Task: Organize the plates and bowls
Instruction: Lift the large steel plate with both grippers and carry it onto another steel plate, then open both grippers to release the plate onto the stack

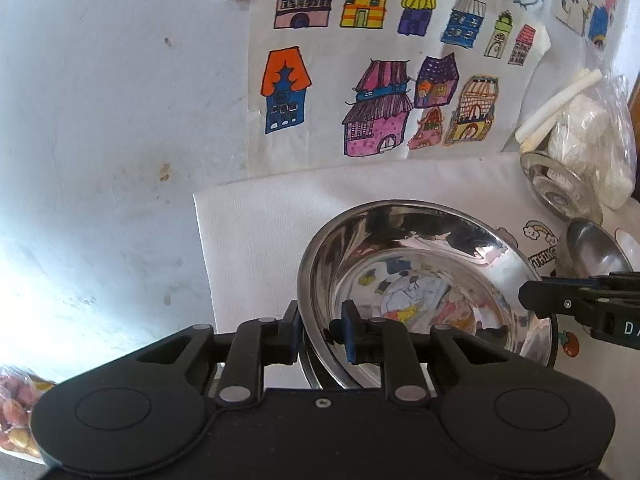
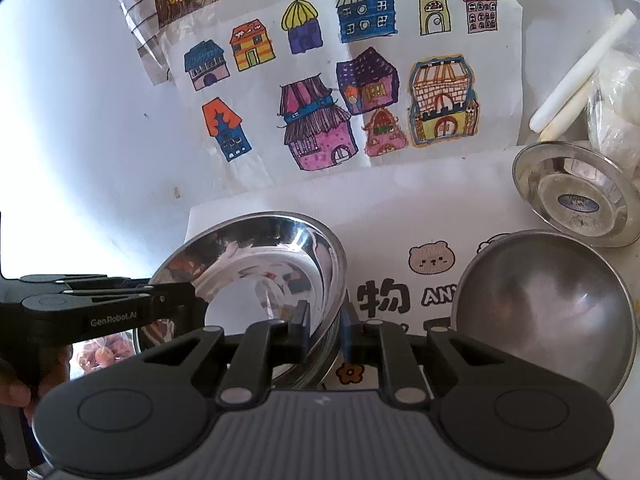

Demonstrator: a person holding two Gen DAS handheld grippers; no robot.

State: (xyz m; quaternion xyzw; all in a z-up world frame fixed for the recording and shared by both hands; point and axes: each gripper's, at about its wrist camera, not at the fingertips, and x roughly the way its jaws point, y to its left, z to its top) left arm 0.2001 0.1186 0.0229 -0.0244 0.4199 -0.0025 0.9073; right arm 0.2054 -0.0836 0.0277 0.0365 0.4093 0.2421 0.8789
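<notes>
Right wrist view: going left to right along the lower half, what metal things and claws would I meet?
Left claw → big shiny bowl with the right claw pinching its rim → dull steel bowl; the small steel dish sits farther back, at the right.

Both grippers matte black – left gripper [image 1: 322, 330] and right gripper [image 2: 325, 330] have blue pads, silver pivot pins; white "GenRobot.AI" lettering at 9 o'clock in right view.
</notes>
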